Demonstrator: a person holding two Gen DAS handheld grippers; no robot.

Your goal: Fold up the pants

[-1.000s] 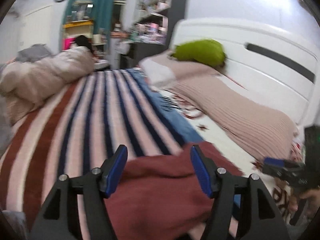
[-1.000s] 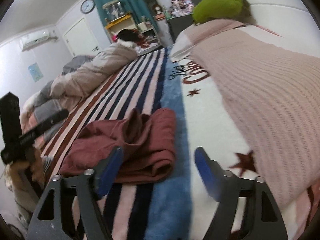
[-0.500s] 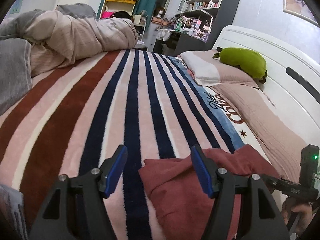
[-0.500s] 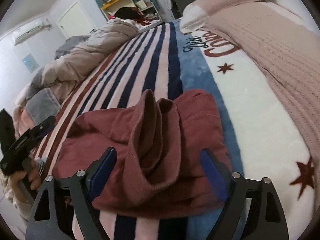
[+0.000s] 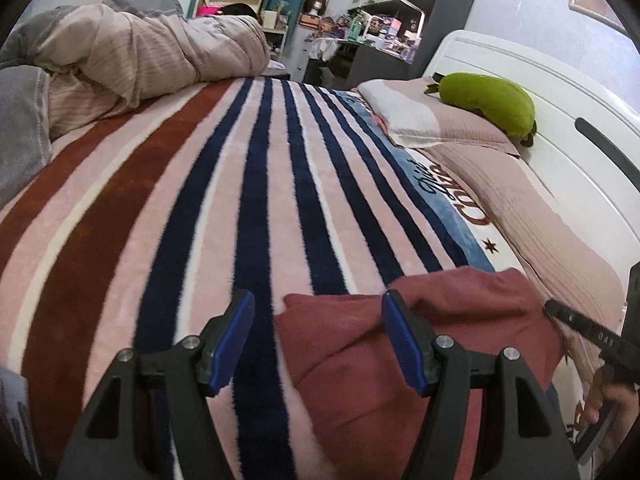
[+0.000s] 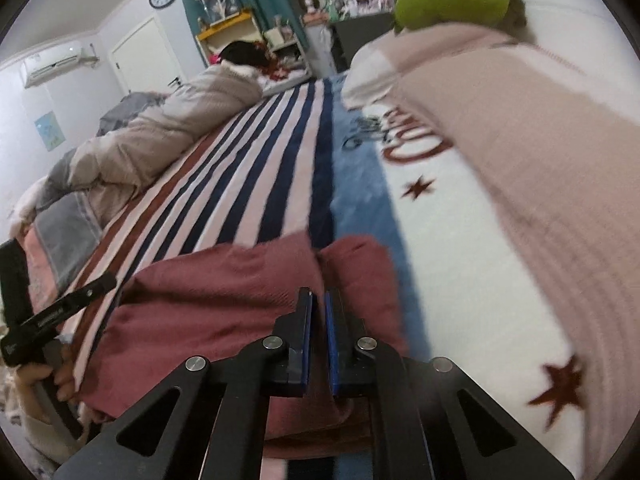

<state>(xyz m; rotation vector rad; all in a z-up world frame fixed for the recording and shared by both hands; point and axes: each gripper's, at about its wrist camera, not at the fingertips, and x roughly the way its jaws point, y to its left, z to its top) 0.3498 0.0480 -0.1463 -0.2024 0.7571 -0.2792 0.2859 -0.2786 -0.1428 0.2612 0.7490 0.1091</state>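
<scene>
1. Maroon pants (image 6: 224,312) lie bunched on striped blanket (image 5: 168,208), near the bed edge.
2. Right gripper (image 6: 318,340) nearly closed, pinching a fabric ridge; a thin bite could slip out when lifted.
3. Left gripper (image 5: 318,340) wide apart, holding nothing, at pants' left corner; a one-sided pull may drag the heap crooked.

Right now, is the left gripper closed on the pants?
No, in the left wrist view the left gripper has its blue pads spread wide apart above the maroon pants, with nothing held between them.
</scene>
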